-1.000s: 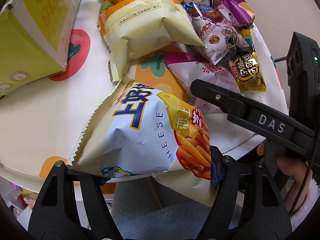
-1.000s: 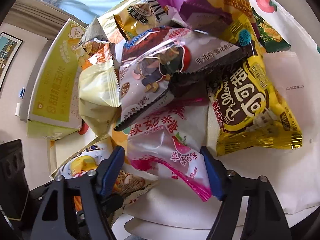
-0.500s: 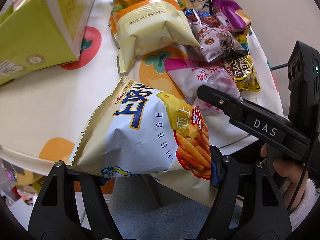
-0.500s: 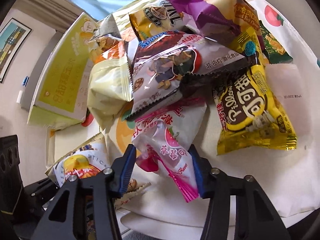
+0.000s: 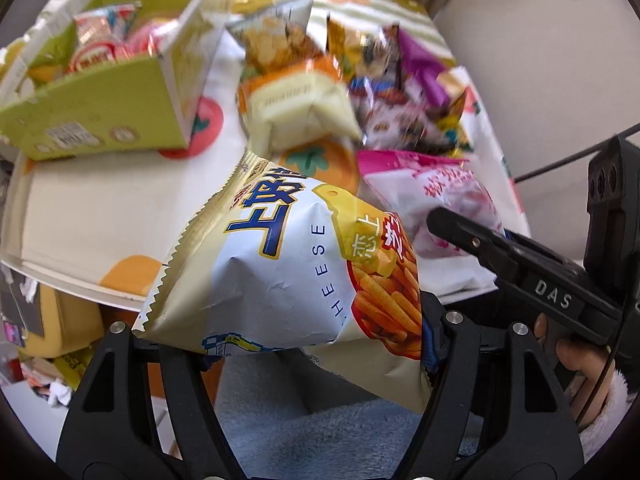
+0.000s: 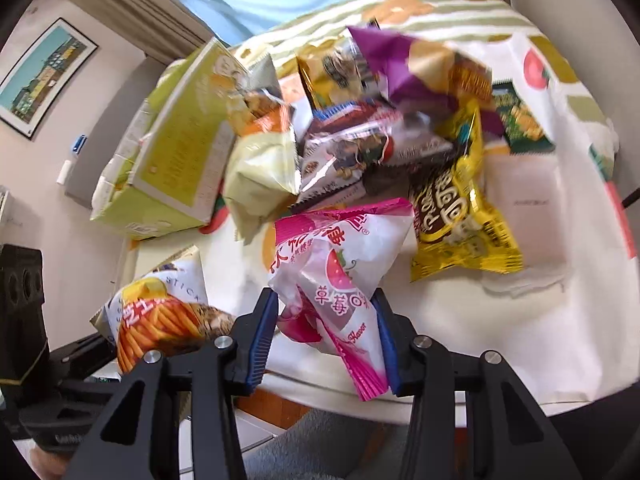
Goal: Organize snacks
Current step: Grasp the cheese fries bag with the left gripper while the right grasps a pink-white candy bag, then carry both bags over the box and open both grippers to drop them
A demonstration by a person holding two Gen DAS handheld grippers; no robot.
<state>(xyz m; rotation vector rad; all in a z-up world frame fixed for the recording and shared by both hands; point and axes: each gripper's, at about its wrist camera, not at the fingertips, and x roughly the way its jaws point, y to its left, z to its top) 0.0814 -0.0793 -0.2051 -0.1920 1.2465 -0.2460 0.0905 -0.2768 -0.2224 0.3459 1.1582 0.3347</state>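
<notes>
On the table point(image 6: 520, 320) I see the snack pile point(image 6: 380, 128) behind both held bags. The open box point(image 5: 100, 120) stands left of the pile, with some packets point(image 5: 100, 40) lying inside it.

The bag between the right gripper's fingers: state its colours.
Pink and white, with a red strawberry printed on it; the strawberry bag shows best in the right wrist view.

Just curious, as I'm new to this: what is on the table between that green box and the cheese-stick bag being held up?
Only bare tablecloth lies between the green box and the cheese-stick bag, as the left wrist view shows.
</notes>
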